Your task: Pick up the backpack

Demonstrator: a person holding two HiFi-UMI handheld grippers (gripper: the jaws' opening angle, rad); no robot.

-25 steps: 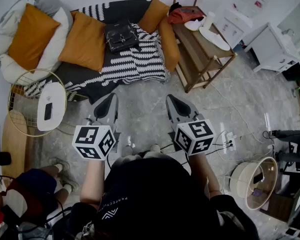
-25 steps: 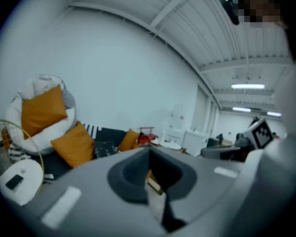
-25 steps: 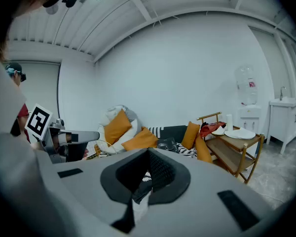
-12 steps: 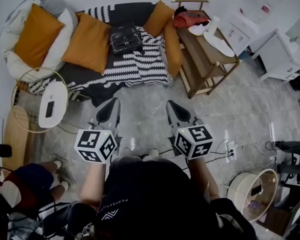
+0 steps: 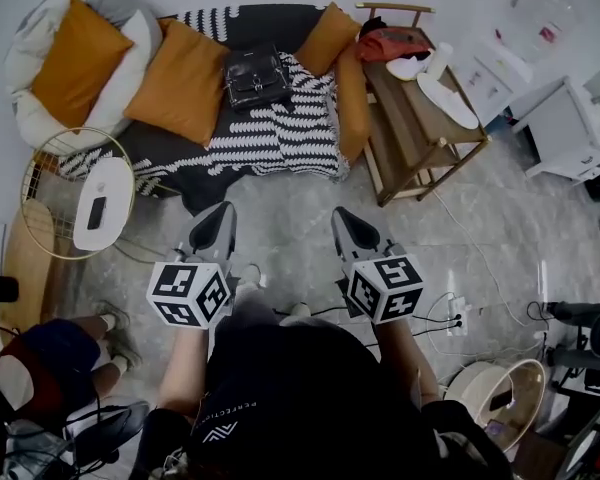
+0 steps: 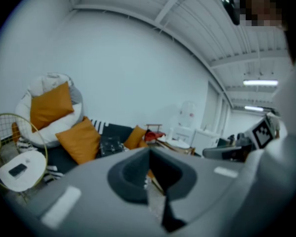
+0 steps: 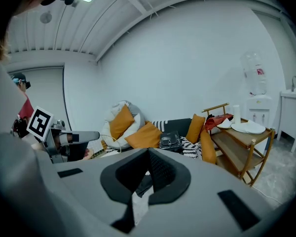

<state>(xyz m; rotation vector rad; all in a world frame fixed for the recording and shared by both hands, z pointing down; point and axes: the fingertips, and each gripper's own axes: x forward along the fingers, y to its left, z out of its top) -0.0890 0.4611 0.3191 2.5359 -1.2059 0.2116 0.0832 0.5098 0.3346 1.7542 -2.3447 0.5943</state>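
Black backpack [image 5: 252, 76] is seen on the sofa [image 5: 242, 26], on its striped blanket [image 5: 280, 133], flanked by orange cushions [image 5: 178, 80]. Left gripper [image 5: 218, 220] and right gripper [image 5: 346, 220] are held over the grey stone floor [image 5: 285, 203], well apart from the sofa. Both are noted with jaws closed together, nothing gripped. A wooden table [image 5: 410, 118] stands just beside the sofa's right end. Cables [image 5: 450, 313] are trailed across the floor. White walls are seen behind.

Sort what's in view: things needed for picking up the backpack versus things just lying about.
Job: black backpack, left gripper, right gripper.
Lying about: orange cushions, striped blanket, white side table, wooden rack.
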